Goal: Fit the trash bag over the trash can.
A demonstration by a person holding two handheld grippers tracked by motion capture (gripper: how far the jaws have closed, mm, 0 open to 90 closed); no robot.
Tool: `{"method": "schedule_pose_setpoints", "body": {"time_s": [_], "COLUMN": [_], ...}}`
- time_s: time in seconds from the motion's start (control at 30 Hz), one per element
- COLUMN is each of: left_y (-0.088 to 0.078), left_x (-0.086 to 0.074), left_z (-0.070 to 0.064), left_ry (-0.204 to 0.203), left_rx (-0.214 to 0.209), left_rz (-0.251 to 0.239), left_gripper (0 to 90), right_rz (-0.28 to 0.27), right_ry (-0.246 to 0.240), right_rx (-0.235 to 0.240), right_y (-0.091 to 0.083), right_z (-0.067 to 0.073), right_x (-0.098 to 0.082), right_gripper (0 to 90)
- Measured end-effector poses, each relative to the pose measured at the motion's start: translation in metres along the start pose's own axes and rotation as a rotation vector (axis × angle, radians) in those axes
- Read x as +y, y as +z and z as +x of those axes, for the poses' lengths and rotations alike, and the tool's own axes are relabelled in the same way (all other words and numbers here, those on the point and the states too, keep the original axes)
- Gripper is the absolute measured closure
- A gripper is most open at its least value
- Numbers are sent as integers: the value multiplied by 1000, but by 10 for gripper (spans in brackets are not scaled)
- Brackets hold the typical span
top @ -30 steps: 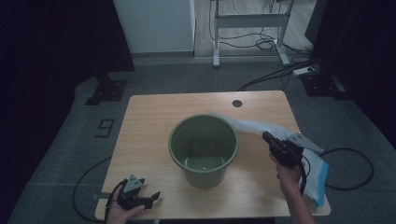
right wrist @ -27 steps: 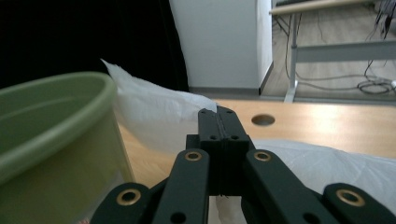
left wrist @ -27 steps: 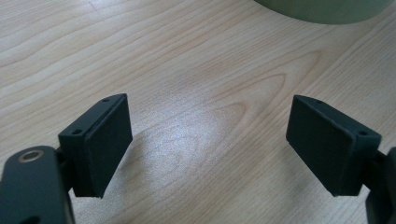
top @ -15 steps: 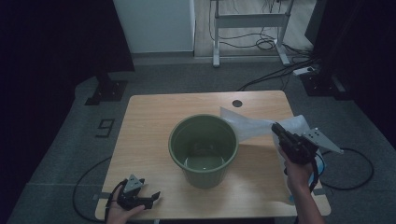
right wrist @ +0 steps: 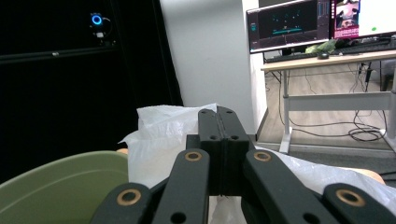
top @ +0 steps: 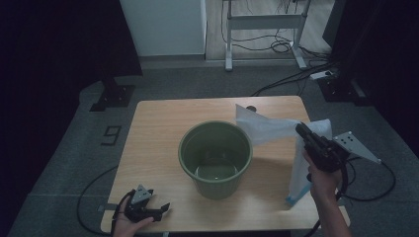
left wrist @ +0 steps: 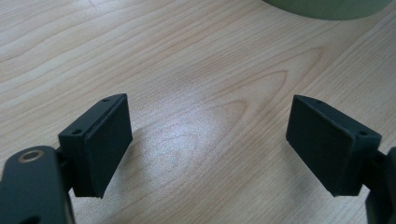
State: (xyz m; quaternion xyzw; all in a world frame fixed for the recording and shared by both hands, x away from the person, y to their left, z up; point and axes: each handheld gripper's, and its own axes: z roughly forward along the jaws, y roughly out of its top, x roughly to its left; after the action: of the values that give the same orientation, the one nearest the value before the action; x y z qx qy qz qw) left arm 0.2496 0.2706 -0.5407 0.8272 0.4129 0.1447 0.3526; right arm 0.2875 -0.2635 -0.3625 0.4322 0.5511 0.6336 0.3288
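A: Plastic bag point(top: 269, 129), white and thin, is up off the table point(top: 158, 128) at centre right of the high view. One corner stands above the far right rim of the green bucket point(top: 215, 158); the rest drapes down to a blue-edged end at lower right, near the table's right edge.

B: What holds it?

A: My right gripper point(top: 300, 129). In the right gripper view the two black jaws are pressed flat together, pinching the bag point(right wrist: 163, 126), with the film bunched up behind and beside them. The bucket rim point(right wrist: 56, 182) sits at lower left of that view.

B: Is the bag inside the bucket?

A: No. In the high view it hangs beside the bucket, its raised corner just past the rim. I cannot tell whether film and rim touch.

B: Bucket position?

A: Upright, about the middle of the table, slightly toward the near edge. Its inside looks bare; the bottom shows a faint shine.

B: Left side?

A: My left gripper point(top: 160, 210) rests at lower left of the high view, by the table's near edge, well apart from the bucket. In the left gripper view point(left wrist: 210, 149) the jaws stand wide apart over bare wood grain, nothing between them. A strip of the bucket's base point(left wrist: 327, 7) shows at the upper right of that view.

B: Background?

A: Desk with lit monitors point(right wrist: 322, 21) at upper right of the right gripper view.
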Motion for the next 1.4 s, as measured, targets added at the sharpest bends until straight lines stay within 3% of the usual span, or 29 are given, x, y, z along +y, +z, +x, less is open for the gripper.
{"method": "schedule_pose_setpoints", "body": {"time_s": [0.53,0.83,1.4], "left_y": [1,2,2], "left_x": [-1,-1,-1], "left_z": [0,1,2], "left_ry": [-1,-4,-6], "left_rx": [-1,-2,-4], "left_rz": [5,5,5], "left_gripper": [142,142,142], "right_rz": [-75,-127,-154], "right_ry": [-28,-39,-51], "right_rx": [24,64,142], "right_y": [-7,-10,-7], "right_z": [13,28,55], "right_x": [36,57,72], "right_gripper": [888,888,888]}}
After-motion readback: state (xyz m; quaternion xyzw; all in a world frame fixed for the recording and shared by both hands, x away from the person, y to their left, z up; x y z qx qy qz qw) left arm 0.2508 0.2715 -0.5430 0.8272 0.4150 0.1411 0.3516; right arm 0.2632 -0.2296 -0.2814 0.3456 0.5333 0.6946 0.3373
